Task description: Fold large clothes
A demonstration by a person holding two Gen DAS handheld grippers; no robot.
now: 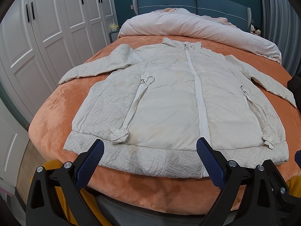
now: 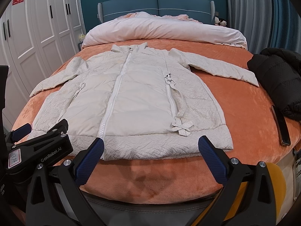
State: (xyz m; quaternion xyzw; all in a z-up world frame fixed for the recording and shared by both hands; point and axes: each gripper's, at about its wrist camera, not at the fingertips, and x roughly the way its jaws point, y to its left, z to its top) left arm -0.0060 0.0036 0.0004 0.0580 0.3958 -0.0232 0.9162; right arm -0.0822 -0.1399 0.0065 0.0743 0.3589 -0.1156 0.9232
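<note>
Both claws hang spread and empty at the foot of the bed: the left claw (image 1: 150, 146) has its tips over the coat's hem, left of the front zip, and the right claw (image 2: 151, 146) sits over the hem right of the zip. The coat (image 1: 169, 101) lies flat ahead of them, front up and zipped, collar at the far end, both sleeves thrown out sideways well beyond either claw. It looks a padded, puffy thing: soft and light for its bulk, likely to spring back from a crease, and the smooth middle panels may slip between the pads, so the crinkled side panels, the hem band or a cuff seem the surer places to pinch. The left sleeve (image 1: 90, 69) lies far to the left of the left claw, a fair first hold for folding inward. Under it is an orange plush blanket (image 1: 49, 116), yielding and grippy, which should keep the coat from sliding. Beyond the collar lies a rolled pink duvet (image 1: 188, 24); a black jacket (image 2: 278, 79) and a phone (image 2: 281, 124) lie right of the right claw; a white wardrobe (image 1: 47, 28) stands to the left.
</note>
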